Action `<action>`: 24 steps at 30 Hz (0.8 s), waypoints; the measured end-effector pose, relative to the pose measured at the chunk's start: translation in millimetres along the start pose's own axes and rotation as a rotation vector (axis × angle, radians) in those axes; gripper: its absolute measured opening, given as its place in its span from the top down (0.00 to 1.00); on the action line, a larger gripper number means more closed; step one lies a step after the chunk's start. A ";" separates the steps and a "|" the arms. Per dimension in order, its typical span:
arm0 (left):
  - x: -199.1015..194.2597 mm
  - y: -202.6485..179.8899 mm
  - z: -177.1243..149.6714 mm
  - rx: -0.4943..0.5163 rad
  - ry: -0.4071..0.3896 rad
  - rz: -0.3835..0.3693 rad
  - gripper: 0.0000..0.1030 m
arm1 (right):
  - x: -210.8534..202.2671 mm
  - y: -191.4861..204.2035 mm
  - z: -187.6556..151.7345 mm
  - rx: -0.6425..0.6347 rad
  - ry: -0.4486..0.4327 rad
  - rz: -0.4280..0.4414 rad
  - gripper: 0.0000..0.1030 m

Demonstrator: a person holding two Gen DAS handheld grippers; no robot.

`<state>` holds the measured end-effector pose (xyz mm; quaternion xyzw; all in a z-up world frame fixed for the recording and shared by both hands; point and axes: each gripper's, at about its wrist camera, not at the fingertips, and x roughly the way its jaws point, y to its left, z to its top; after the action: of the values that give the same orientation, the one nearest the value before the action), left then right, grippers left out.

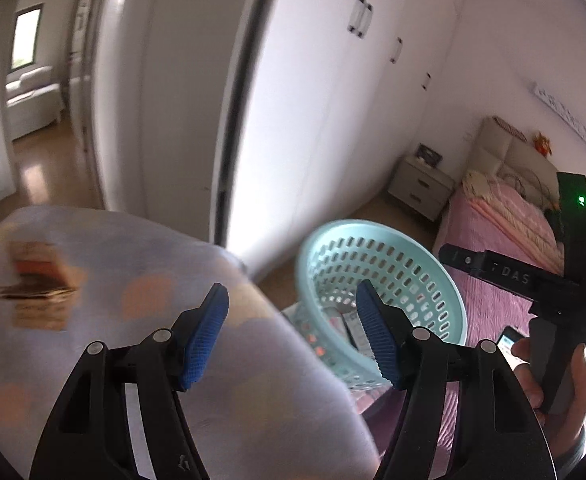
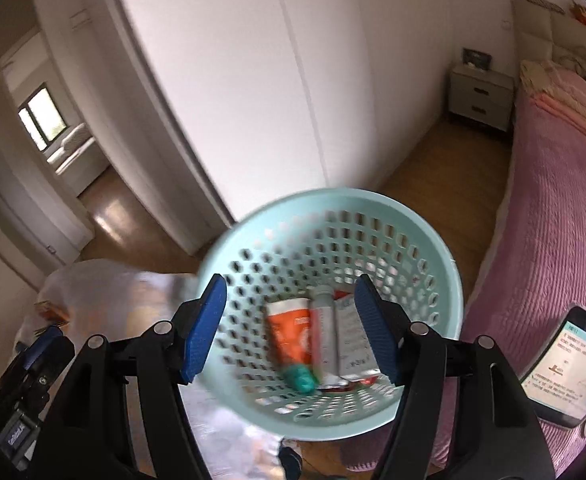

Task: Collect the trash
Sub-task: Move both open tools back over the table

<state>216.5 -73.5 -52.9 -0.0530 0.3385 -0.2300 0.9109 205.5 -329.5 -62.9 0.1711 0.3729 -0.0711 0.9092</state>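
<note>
Trash sits low in the pale turquoise perforated plastic basket (image 2: 333, 280): an orange tube with a green cap (image 2: 293, 344), a grey tube (image 2: 325, 332) and a white carton (image 2: 351, 340), 3 pieces in all. Both the left gripper (image 1: 293, 336) and the right gripper (image 2: 289, 328) are released, nothing between the jaws. At 9 o'clock of the basket hangs a translucent dotted plastic bag (image 1: 93, 300). Likely risks: the tilted basket spilling tubes onto the wooden floor (image 2: 433, 200), or thin bag film slipping from a shallow pinch.
</note>
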 end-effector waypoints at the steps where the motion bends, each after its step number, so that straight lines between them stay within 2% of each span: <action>1: -11.2 9.5 -0.9 -0.016 -0.013 0.012 0.37 | -2.6 6.4 -1.2 -0.010 -0.003 0.011 0.39; 9: -74.3 72.4 -10.9 -0.123 -0.075 0.096 0.37 | -11.0 72.1 -17.9 -0.118 0.008 0.095 0.39; 12: -96.2 100.5 -17.7 -0.169 -0.096 0.142 0.33 | -4.4 98.0 -25.6 -0.160 0.041 0.119 0.39; 19: -145.5 177.6 -42.2 -0.293 -0.127 0.306 0.32 | 5.7 142.4 -44.9 -0.252 0.066 0.140 0.39; 22: -165.1 207.1 -45.5 -0.326 -0.146 0.395 0.25 | 9.9 159.9 -49.8 -0.285 0.075 0.141 0.39; 24: -175.0 224.9 -48.5 -0.347 -0.154 0.430 0.25 | 12.9 169.5 -52.8 -0.303 0.082 0.146 0.39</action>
<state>155.3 208.8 -43.1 -0.1524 0.3060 0.0343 0.9391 223.7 -152.4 -63.3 0.0614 0.4027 0.0592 0.9113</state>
